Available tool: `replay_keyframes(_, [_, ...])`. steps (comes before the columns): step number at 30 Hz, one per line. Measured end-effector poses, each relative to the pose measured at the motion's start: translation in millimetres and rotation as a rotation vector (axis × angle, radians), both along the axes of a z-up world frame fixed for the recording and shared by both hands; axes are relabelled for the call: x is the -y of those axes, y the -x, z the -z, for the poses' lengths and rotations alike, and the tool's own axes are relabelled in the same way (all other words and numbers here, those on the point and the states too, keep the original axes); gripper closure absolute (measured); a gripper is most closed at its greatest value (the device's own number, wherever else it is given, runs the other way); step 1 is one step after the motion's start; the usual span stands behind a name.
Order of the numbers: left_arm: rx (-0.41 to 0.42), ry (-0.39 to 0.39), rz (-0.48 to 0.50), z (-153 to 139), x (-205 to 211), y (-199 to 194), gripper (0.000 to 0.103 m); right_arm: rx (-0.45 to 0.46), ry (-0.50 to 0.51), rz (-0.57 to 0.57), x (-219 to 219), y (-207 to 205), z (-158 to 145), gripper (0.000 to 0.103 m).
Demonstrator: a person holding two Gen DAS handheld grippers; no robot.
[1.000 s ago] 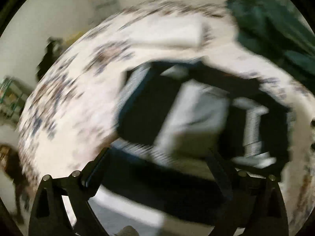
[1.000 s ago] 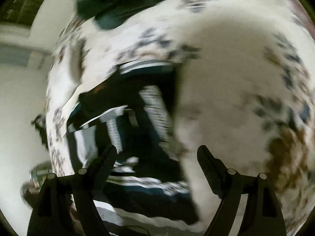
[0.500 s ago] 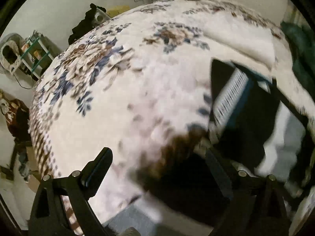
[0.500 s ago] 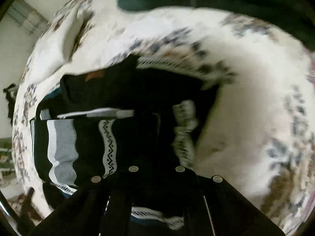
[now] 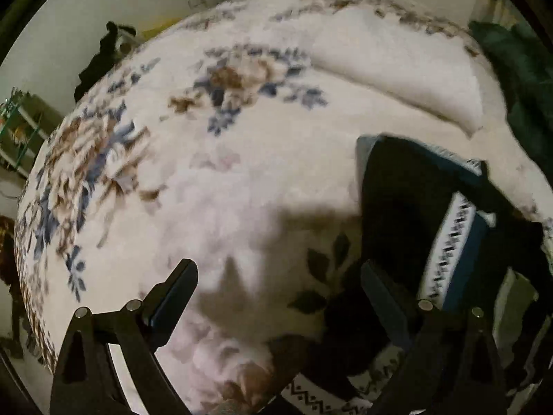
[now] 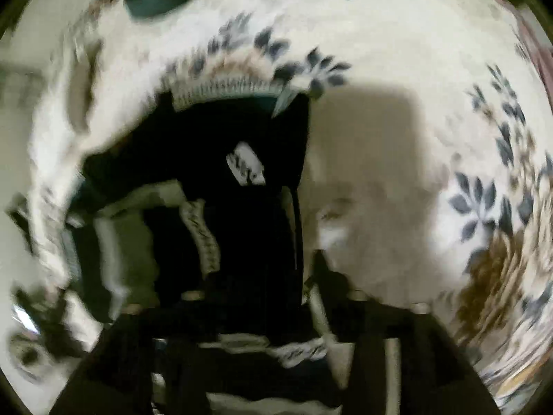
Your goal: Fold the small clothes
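Note:
A small dark sweater (image 5: 408, 186) with white, grey and teal patterned bands lies on a white floral blanket (image 5: 214, 159). In the left wrist view it sits at the right, and my left gripper (image 5: 276, 297) is open and empty over bare blanket, its right finger at the sweater's edge. In the right wrist view the sweater (image 6: 221, 159) fills the centre and left, with a white label showing. My right gripper (image 6: 249, 311) is shut on the sweater's near edge; the view is blurred.
A white pillow or folded fold of blanket (image 5: 397, 65) lies beyond the sweater. A dark green cloth (image 5: 518, 79) lies at the far right. Shelving and dark items (image 5: 20, 128) stand beside the bed at the left.
My left gripper has swung left off the sweater onto bare blanket and stays open. My right gripper, open a second ago, has closed on the sweater's edge and keeps moving with it.

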State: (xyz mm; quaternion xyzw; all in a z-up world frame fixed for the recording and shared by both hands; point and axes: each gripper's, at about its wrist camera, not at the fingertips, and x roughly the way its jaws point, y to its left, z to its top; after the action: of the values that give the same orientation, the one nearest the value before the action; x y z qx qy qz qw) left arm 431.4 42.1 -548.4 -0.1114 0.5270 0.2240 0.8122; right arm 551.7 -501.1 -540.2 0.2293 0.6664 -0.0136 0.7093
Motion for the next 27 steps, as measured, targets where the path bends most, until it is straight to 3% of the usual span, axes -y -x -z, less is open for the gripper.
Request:
replay_keyframes(4, [0.075,-0.01,0.018,-33.9,18.0,28.6,0.007,0.03,-0.071,0.048,32.7,1.5,-28.5,0.041])
replay_keyframes(7, [0.09,-0.029,-0.001,-50.1,37.0,59.5,0.003,0.017,-0.091,0.067,58.5,-23.4,-22.3,0.041])
replay_keyframes(10, [0.059,-0.023,-0.028,-47.4,60.4,89.2,0.0,0.004,-0.118,0.033,64.9,-55.7,1.9,0.041])
replay_keyframes(15, [-0.028,-0.052,-0.07,-34.0,102.0,128.7,0.0,-0.089,-0.278,0.036,58.5,-113.6,75.6,0.041])
replay_keyframes(17, [-0.047,-0.065,-0.094,-35.8,122.8,149.3,0.0,-0.15,-0.314,0.006,52.1,-122.0,98.5,0.049])
replay_keyframes(18, [-0.059,-0.069,-0.103,-36.8,132.8,158.1,0.0,-0.157,-0.291,-0.029,49.2,-124.3,101.2,0.092])
replay_keyframes(23, [-0.095,-0.03,-0.164,-43.6,176.3,200.4,0.0,-0.021,-0.043,-0.211,58.7,-135.6,67.8,0.096])
replay_keyframes(27, [-0.114,0.045,-0.199,-39.5,196.6,216.8,0.0,-0.068,0.076,-0.349,43.2,-136.4,81.0,0.091])
